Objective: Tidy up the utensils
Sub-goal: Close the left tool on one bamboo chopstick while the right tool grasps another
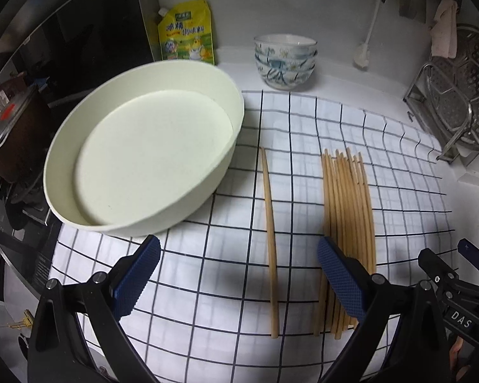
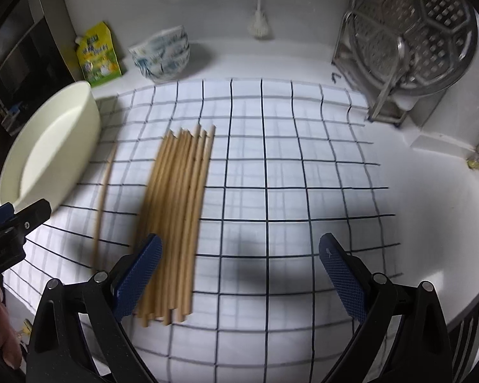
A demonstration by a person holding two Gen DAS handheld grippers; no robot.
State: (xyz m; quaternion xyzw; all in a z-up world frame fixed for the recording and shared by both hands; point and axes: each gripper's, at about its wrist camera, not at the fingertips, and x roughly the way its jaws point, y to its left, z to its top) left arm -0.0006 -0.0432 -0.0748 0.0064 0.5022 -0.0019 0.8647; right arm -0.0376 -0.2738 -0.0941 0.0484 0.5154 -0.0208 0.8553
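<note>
While both grippers, left gripper (image 1: 239, 279) and right gripper (image 2: 239, 279), hover with jaws wide, a single pale wooden chopstick (image 1: 269, 229) lies apart from the bundle of wooden chopsticks (image 1: 348, 220), likely needing pickup next.

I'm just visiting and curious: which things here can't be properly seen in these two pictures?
- Chopstick pile: near ends hidden behind the left gripper finger in the left view; motion-blurred in the right view, so no reliable count.
- Pouch: print too small to read.
- Bowls: blurred in the right view.
- Pot: cut off by the left view's edge.
</note>
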